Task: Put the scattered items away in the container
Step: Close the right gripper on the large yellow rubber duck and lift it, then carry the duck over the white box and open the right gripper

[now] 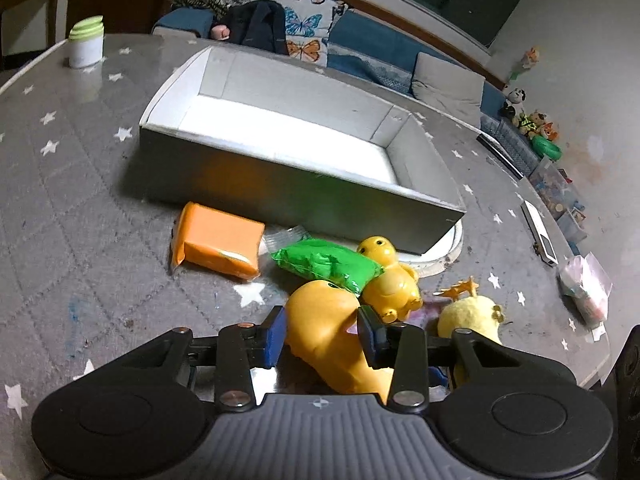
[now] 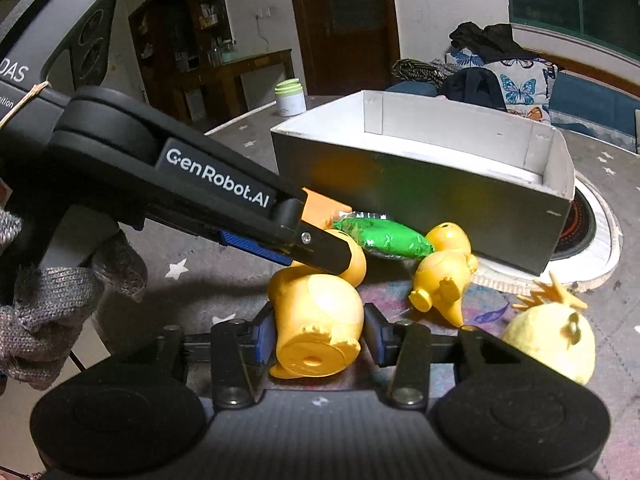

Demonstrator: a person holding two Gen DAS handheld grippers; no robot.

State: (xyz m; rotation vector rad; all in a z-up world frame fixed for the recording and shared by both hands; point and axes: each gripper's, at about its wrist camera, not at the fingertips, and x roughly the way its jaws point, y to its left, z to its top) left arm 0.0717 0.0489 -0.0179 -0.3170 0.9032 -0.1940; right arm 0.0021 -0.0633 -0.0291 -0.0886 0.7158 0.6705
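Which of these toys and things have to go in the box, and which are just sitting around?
For the job:
- big yellow duck toy
- small yellow duck toy
- green packet
- orange packet
- fluffy yellow chick
- white box

Just lying about:
- green-lidded jar
- butterfly pillow
- sofa

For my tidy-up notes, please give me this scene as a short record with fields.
box: nothing seen inside
right gripper: shut on big duck, at its body
left gripper: astride big duck, at its head; grip unclear
in front of box: small duck, green bag, orange pack, plush chick
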